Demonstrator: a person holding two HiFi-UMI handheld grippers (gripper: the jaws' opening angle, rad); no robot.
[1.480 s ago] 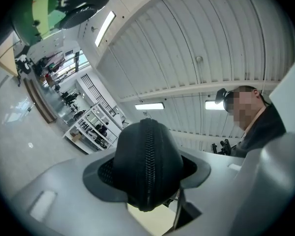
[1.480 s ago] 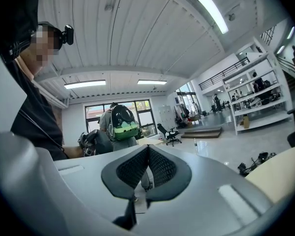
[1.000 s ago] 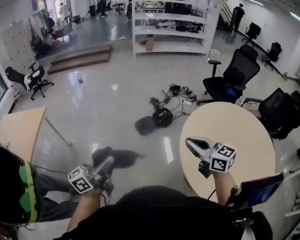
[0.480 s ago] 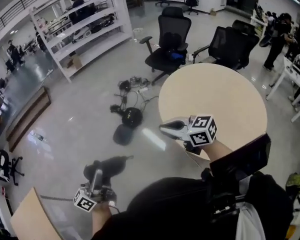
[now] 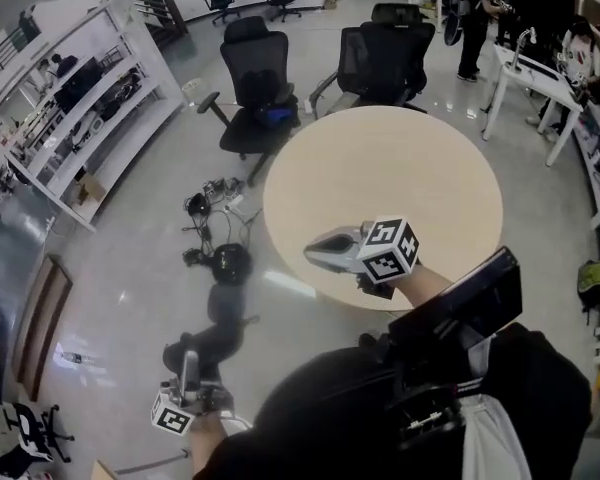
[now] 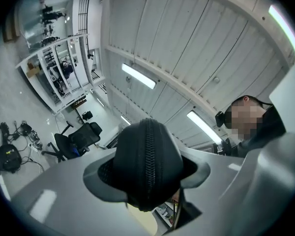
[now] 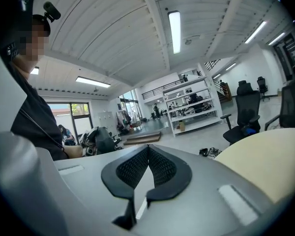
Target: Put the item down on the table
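A black zippered case (image 6: 146, 168) sits clamped between the pads of my left gripper (image 6: 147, 186), its zip running up the middle. In the head view the left gripper (image 5: 191, 360) hangs low at the bottom left, over the floor and well apart from the table, with the case (image 5: 204, 340) dark at its tip. My right gripper (image 5: 320, 251) hovers over the near edge of the round beige table (image 5: 400, 168). In the right gripper view the right gripper (image 7: 148, 157) is shut with its ribbed pads meeting and nothing between them. The table (image 7: 268, 156) shows at its right.
Two black office chairs (image 5: 255, 68) (image 5: 385, 53) stand at the table's far side. Cables and a black round object (image 5: 228, 263) lie on the floor to the left of the table. White shelving (image 5: 70, 98) stands far left, a white desk (image 5: 540, 78) at the right.
The head view has swung toward the round table, which now lies ahead of the right gripper. The left gripper stays low at the left with the case still in its jaws.
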